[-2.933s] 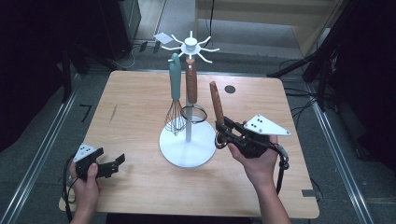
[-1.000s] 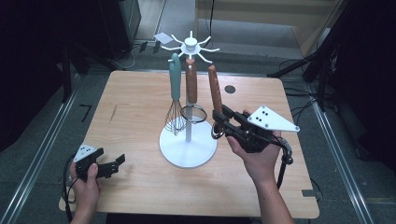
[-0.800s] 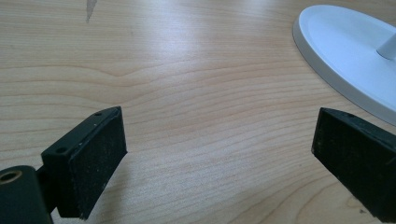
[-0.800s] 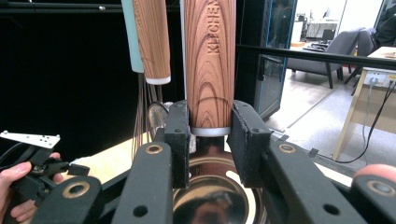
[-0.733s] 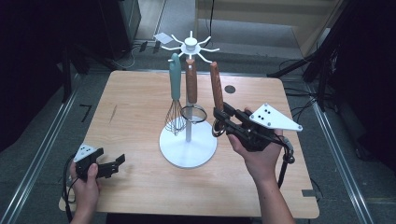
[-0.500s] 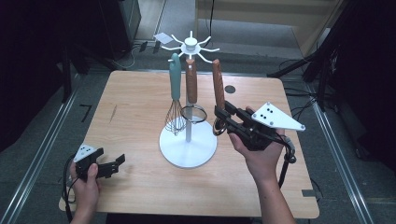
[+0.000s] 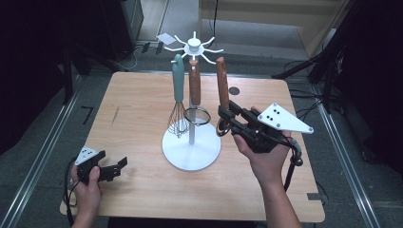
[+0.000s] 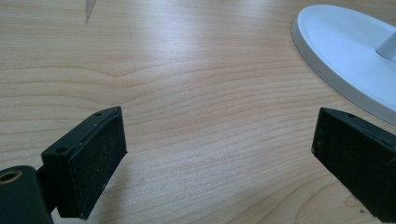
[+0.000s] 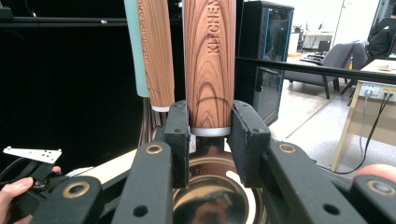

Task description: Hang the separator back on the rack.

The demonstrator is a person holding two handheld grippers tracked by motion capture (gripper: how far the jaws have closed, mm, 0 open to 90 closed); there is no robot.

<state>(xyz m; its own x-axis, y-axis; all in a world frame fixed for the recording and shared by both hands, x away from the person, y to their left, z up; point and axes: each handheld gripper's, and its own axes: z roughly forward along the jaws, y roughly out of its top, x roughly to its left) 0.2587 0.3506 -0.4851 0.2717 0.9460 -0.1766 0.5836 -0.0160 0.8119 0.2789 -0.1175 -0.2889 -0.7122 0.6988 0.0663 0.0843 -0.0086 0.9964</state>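
High view. White utensil stand [image 7: 191, 151] sits mid-frame on the wooden desk [image 7: 142, 109]: round base, thin pole, hook crown at upper centre. A teal-handled whisk [image 7: 177, 99] and a wood-handled strainer [image 7: 195, 97] hang from the hooks. Just right of them, the right tongs [image 7: 223, 122] hold a third utensil [image 7: 222, 90] upright, its wooden handle rising toward the hooks and its metal end low by the jaws. Left tongs [image 7: 119, 167] rest at lower left of the frame, well apart from the stand.

Left gripper view. Left tongs [image 8: 219, 154] stand wide apart over bare desk grain, with nothing between the pads. The stand's white base [image 8: 345, 60] fills the upper right corner.

Right gripper view. Right tongs [image 9: 211, 140] are clamped on the utensil's wooden handle [image 9: 208, 60] at its lower end, both pads flat against the wood just above the metal collar. A shiny metal bowl or ring [image 9: 212, 196] shows below the jaws. The strainer's handle [image 9: 156, 51] and the teal whisk handle [image 9: 133, 46] hang just behind, upper left.

Handling, judged: the utensil is stiff and fairly light. Varnished wood may slip under the pads. The grip near the collar is sound, as it leaves the handle's top free. Whether that top has a hanging hole cannot be told.
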